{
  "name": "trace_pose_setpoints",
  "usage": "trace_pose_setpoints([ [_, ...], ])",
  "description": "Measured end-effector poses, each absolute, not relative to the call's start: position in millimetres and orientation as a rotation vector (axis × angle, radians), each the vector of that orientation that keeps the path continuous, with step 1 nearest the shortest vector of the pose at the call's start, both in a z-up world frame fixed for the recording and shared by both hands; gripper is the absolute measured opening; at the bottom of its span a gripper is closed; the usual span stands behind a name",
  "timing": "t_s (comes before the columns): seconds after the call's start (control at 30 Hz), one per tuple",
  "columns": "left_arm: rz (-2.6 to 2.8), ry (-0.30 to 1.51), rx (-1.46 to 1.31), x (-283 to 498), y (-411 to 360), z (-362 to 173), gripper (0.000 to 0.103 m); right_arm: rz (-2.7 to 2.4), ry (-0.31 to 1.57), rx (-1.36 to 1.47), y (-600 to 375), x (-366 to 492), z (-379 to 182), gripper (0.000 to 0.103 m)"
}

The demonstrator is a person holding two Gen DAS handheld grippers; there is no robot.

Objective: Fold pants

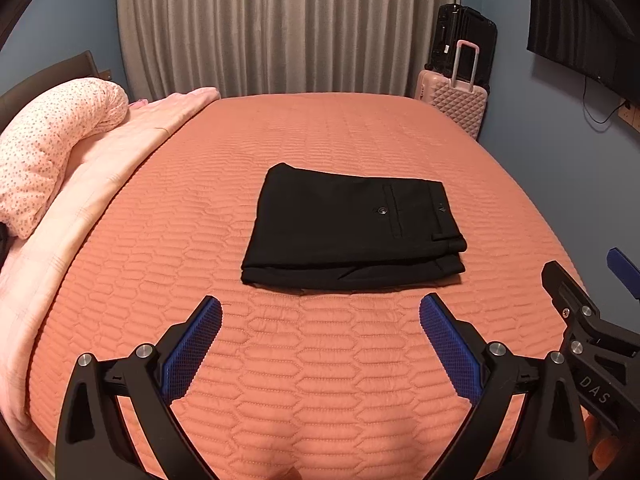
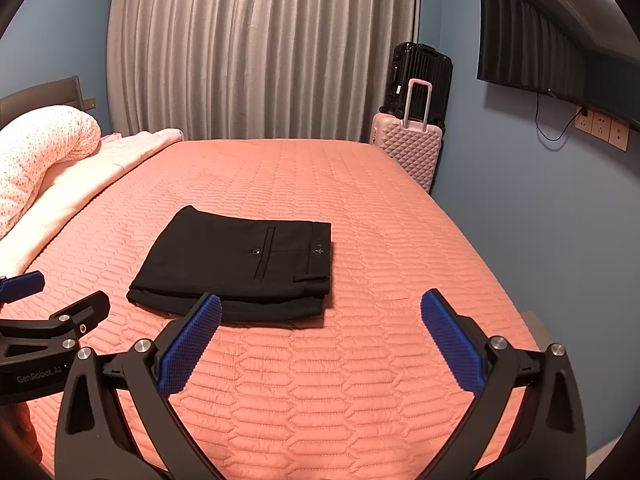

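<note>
Pants (image 1: 352, 232) look pretty much done, folded into a neat black stack mid-frame on the bed (image 1: 360, 360), while left gripper (image 1: 320, 344) and right gripper (image 2: 320, 344) hover empty below it, fingers spread wide.

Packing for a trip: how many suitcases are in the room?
2. A pink suitcase stands in the far corner past the bed, and a black suitcase stands right behind it by the curtain. Others may be out of view.
</note>
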State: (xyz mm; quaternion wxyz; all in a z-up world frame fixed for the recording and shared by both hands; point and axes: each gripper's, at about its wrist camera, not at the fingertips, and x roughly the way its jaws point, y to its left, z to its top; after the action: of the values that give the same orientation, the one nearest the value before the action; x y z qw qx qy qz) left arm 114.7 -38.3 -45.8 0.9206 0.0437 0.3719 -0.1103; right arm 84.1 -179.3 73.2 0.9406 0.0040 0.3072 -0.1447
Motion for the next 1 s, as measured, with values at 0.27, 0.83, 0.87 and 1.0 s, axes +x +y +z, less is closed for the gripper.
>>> trace_pose_setpoints([
  [0.27,-0.195,0.781,0.123,121.3,-37.4,-57.0,0.098,-0.288,0.639,-0.004,-177.4,90.0,66.5,0.098],
  [0.83,-0.159,0.872,0.288,312.9,-45.0,-172.4,0.098,-0.183,0.87,0.014,-267.2,238.9,-55.7,0.098],
  [0.87,-0.151,0.911,0.311,321.3,-43.0,-188.3,0.098,-0.175,0.901,0.048,-277.8,243.7,-65.9,0.098],
  [1.0,-0.216,0.924,0.132,321.2,-8.3,-201.2,0.098,-0.075,0.958,0.085,-283.0,248.5,-91.1,0.098],
])
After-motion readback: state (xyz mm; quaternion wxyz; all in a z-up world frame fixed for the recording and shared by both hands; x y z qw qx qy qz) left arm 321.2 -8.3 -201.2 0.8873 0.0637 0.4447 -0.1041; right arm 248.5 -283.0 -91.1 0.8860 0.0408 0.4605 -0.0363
